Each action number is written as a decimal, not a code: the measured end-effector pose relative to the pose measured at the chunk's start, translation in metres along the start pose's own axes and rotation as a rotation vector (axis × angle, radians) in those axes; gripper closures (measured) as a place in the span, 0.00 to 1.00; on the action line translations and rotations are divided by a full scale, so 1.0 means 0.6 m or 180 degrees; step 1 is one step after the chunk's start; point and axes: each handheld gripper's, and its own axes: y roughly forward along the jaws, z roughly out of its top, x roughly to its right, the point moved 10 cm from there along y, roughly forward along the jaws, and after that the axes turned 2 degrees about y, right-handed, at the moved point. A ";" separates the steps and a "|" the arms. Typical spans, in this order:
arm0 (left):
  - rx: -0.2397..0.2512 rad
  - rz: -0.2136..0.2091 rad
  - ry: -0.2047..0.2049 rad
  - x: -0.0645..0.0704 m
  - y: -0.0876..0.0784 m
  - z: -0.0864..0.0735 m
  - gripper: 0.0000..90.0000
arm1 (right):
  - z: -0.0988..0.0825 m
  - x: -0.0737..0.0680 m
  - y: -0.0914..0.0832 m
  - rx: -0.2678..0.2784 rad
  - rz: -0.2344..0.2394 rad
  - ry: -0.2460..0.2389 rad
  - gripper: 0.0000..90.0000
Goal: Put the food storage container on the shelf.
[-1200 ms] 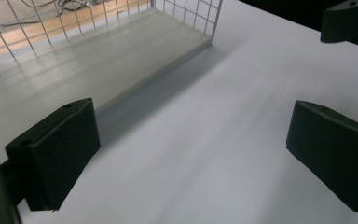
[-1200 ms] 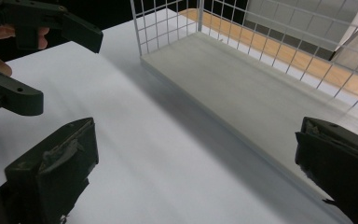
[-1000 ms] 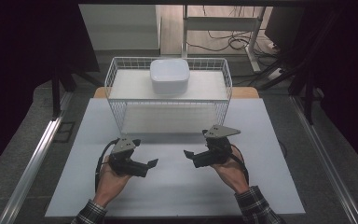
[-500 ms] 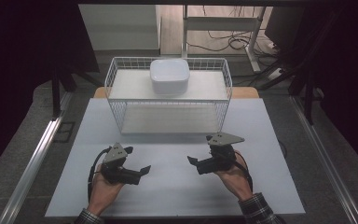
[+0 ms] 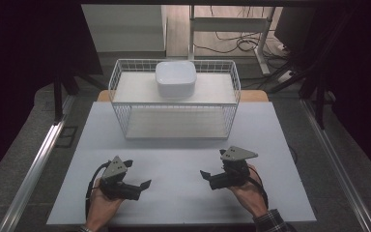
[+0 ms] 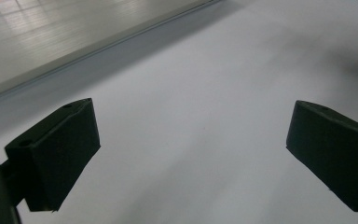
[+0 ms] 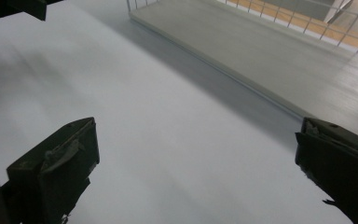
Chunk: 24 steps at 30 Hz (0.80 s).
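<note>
Two empty tongs (image 5: 145, 184) (image 5: 205, 175) flank bare table (image 5: 183, 159) before wire basket (image 5: 174, 104).

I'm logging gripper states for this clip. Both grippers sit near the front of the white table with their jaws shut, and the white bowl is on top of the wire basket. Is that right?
Not quite: the jaws are open, not shut. The left gripper view shows the left gripper spread wide over bare table, and the right gripper view shows the right gripper likewise. The white bowl does sit on the wire basket.

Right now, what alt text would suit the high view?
Two hands each hold an open black tool, left tool and right tool, low over a white table. Beyond them stands a white wire basket with a white square bowl on its upper shelf.
</note>
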 end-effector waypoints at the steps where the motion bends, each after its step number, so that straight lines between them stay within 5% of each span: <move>1: 0.0002 -0.0001 -0.0012 0.001 -0.001 -0.003 0.02 | -0.004 0.000 -0.001 -0.0010 -0.0002 0.0006 0.00; 13: -0.0221 -0.0049 -0.0002 0.014 0.007 -0.048 0.02 | -0.056 0.004 -0.015 -0.0120 -0.0042 0.0153 0.00; 24: -0.0468 -0.0057 -0.0051 0.008 0.023 -0.072 0.01 | -0.104 0.007 -0.001 -0.0423 -0.0091 0.0156 0.00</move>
